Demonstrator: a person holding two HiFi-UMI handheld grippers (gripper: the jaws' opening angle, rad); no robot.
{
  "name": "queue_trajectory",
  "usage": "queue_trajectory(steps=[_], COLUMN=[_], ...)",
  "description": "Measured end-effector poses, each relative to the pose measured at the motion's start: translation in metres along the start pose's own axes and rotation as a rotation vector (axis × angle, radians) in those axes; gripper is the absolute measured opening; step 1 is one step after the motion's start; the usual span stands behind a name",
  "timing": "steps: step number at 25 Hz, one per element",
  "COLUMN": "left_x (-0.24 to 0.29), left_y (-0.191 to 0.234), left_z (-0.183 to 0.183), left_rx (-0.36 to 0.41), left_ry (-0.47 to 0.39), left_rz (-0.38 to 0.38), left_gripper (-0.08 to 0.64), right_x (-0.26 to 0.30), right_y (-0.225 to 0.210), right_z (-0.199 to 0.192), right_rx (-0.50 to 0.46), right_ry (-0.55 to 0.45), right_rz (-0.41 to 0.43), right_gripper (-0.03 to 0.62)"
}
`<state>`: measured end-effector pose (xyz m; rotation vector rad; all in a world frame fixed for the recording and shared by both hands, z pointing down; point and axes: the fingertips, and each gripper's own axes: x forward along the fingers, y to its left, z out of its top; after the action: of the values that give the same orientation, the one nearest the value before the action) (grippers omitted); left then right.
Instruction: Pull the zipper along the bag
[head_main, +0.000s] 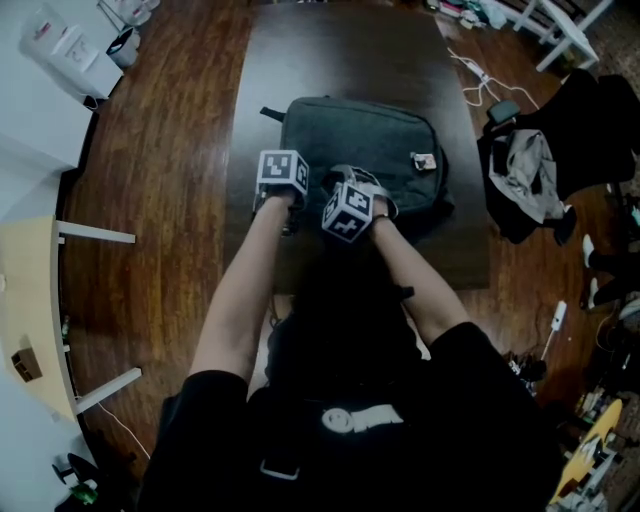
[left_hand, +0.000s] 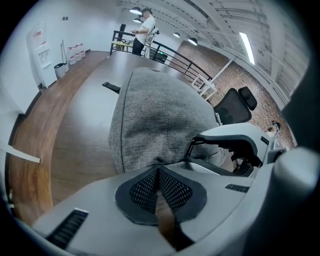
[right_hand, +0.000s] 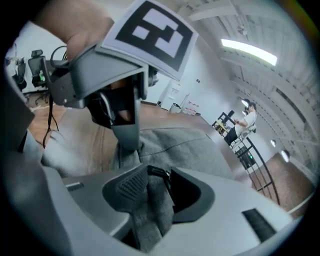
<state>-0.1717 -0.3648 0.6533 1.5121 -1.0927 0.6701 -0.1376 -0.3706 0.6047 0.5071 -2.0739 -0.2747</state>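
A dark grey fabric bag (head_main: 370, 150) lies flat on the dark table (head_main: 330, 50). Both grippers are at its near edge, side by side. My left gripper (head_main: 286, 185) is at the near left corner. In the left gripper view its pads (left_hand: 145, 190) are pressed together, pinching the bag's edge (left_hand: 160, 115). My right gripper (head_main: 352, 200) is just to its right. In the right gripper view a fold of bag fabric (right_hand: 152, 210) and the black zipper pull (right_hand: 161, 175) lie between the jaws of the right gripper (right_hand: 157, 185). The fold rests on one pad and a dark gap shows beside the other.
An office chair draped with clothes (head_main: 560, 150) stands right of the table. White cables (head_main: 480, 85) lie on the wooden floor. A small tag (head_main: 425, 160) sits on the bag's right side. A person (left_hand: 145, 30) stands far off by a railing.
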Motion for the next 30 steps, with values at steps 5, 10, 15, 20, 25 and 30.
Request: queue_trajectory(steps=[5,10,15,20,25,30], left_x=[0.001,0.001,0.001,0.003,0.005,0.004], left_y=[-0.003,-0.001,0.000,0.000,-0.001,-0.001], left_z=[0.001,0.001,0.001,0.001,0.002,0.001], left_rx=[-0.008,-0.012,-0.017,-0.024,-0.017,-0.018], left_ry=[0.003,0.005,0.010,0.020,0.006,0.003], left_rz=[-0.026,-0.033,-0.044,-0.065,-0.066,-0.076], left_gripper=[0.000,0.000,0.000,0.000,0.000,0.000], right_x=[0.005,0.004,0.010,0.009,0.016,0.019], right_y=[-0.003,-0.017,-0.018,0.001,0.012,0.013], right_z=[0.002,-0.002,-0.009,0.009,0.005,0.004], right_rx=[-0.134,-0.055,-0.012,-0.042,-0.210,-0.273], right_ry=[-0.015,0.044,0.039,0.011,0.054,0.079], right_rz=[-0.122,-0.120,-0.138,0.018,0.053,0.098], right_gripper=[0.067,0.011,0.035,0.161,0.178,0.153])
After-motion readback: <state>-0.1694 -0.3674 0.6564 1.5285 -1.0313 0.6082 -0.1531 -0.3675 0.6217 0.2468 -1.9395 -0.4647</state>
